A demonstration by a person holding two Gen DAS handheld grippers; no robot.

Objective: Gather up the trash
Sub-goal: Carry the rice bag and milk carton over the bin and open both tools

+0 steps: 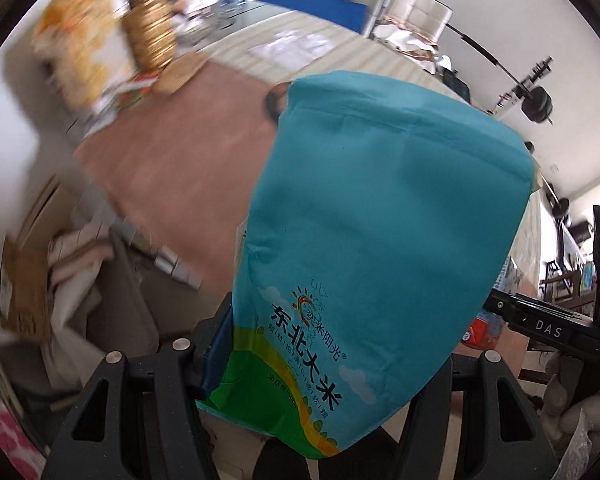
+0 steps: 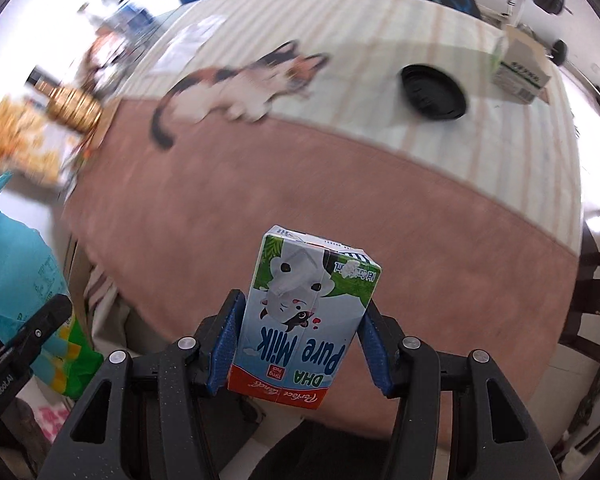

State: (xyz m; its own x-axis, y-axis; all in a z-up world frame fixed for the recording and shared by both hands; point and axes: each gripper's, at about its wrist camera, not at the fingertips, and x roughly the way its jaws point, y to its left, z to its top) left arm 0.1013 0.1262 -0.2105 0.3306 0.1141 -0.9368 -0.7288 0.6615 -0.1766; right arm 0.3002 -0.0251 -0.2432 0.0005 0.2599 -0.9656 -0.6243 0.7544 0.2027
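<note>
- Right gripper (image 2: 300, 344): jaws closed on the milk carton (image 2: 306, 316), blue pads (image 2: 224, 344) pressing its two side faces near the bottom end. Carton is held upside down, above the near edge of the table (image 2: 300, 184).
- Carton: small, stiff-walled, looks light and likely empty. It would crush if squeezed hard; side faces are the right hold, low and centred as now.
- Left gripper (image 1: 320, 368): gripping the teal rice bag (image 1: 380, 220) by its printed end. One blue pad shows at the bag's left edge; the other is hidden behind the bag.
- Bag: soft, floppy film, puffed and apparently empty, so light. It's slick and will sag or swing; pinch a flat doubled edge, not the belly.
- Still on the table: black lid (image 2: 434, 92) far right, small box (image 2: 520, 68) beyond it, snack packs (image 2: 28, 140) far left.
</note>
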